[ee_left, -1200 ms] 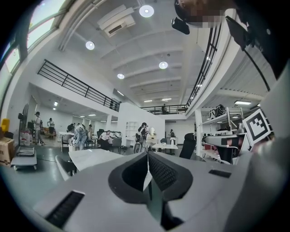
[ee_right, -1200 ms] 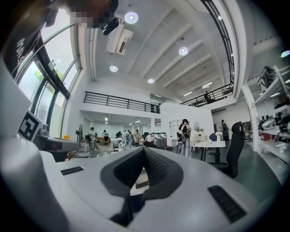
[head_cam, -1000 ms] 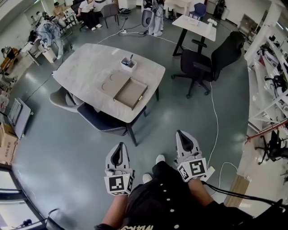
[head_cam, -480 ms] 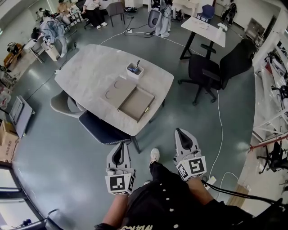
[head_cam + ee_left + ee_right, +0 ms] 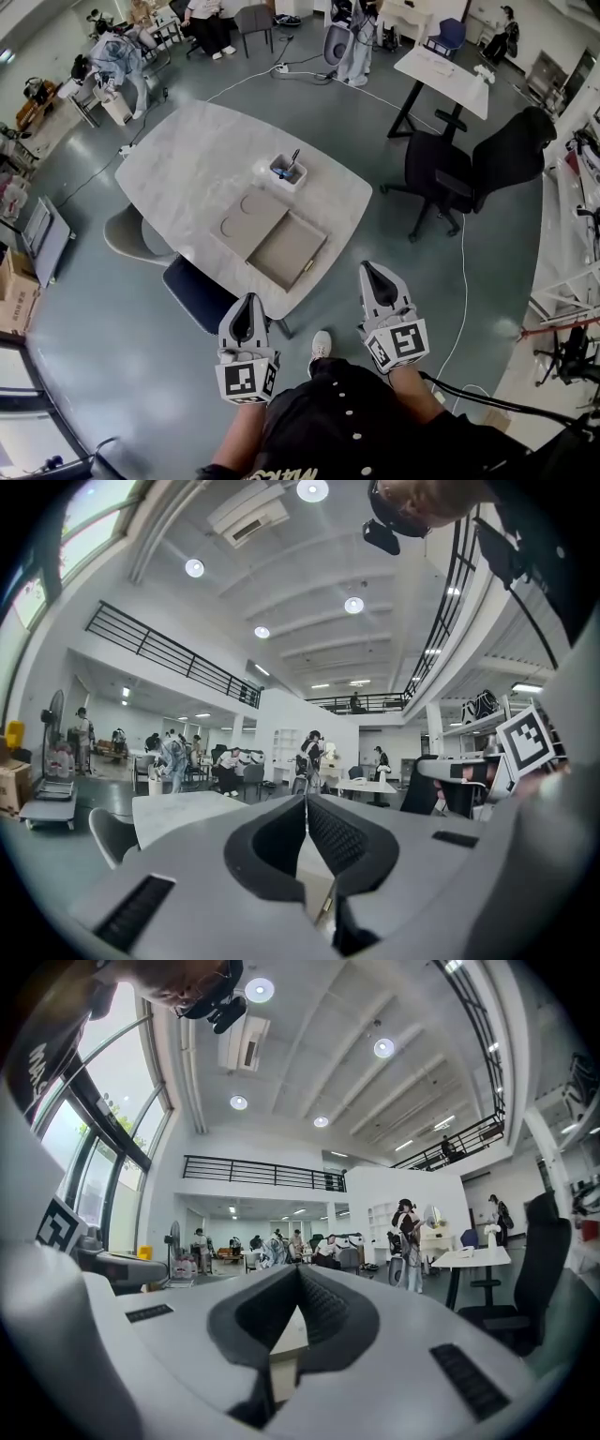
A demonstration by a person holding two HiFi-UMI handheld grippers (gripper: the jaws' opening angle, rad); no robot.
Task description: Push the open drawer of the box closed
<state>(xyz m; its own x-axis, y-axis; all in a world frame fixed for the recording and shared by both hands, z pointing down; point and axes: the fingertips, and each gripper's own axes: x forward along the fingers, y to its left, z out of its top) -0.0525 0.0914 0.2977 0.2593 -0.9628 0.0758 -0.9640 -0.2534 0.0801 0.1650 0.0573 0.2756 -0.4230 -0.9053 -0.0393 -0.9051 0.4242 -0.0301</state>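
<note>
A flat tan box point(image 5: 247, 219) lies on the pale marble table point(image 5: 187, 159). Its drawer point(image 5: 290, 251) is pulled open toward the table's near right edge. Both grippers hang in the air short of the table, apart from the box. My left gripper point(image 5: 249, 300) is below the table's near corner; its jaws meet at the tips with nothing in them point(image 5: 306, 803). Right of the drawer and nearer to me, my right gripper point(image 5: 369, 269) is likewise shut and empty point(image 5: 298, 1274). A bit of tan drawer point(image 5: 314, 878) shows through the left jaws' gap.
A small white holder with pens point(image 5: 288, 171) stands on the table behind the box. A dark blue chair point(image 5: 200, 292) is tucked under the near edge, a grey chair point(image 5: 125, 234) at the left. A black office chair point(image 5: 473, 164) and white desk point(image 5: 441, 67) stand at the right.
The table and box have come nearer and lower in the head view as the person walked toward them. Both grippers stayed shut and kept their places relative to the body.
</note>
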